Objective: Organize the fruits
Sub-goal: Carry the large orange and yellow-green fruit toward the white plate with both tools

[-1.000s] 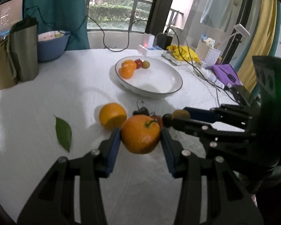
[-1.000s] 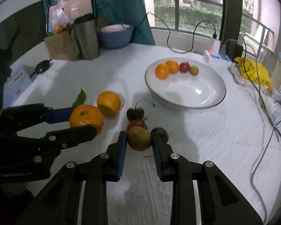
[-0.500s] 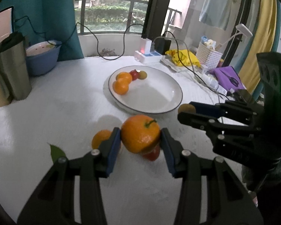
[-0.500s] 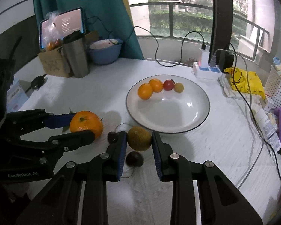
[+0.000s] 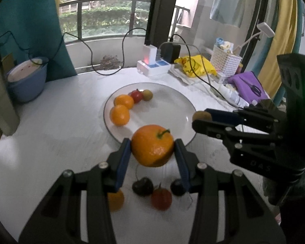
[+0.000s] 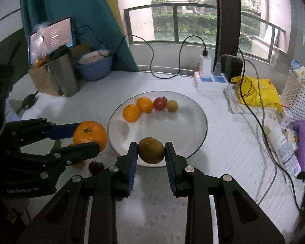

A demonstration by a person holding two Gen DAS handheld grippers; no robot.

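The left gripper (image 5: 152,152) clamped an orange (image 5: 152,145) near the plate (image 5: 183,105). The right gripper (image 6: 151,151) pinched a brownish fruit (image 6: 151,150); its kind was unclear.

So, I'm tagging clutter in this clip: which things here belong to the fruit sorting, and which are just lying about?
Part of the job:
- white plate
- orange in the left gripper
- brownish-green fruit in the right gripper
- loose fruit on the table

Lying about:
- power strip
- blue bowl
- metal mug
- yellow bag
- white basket
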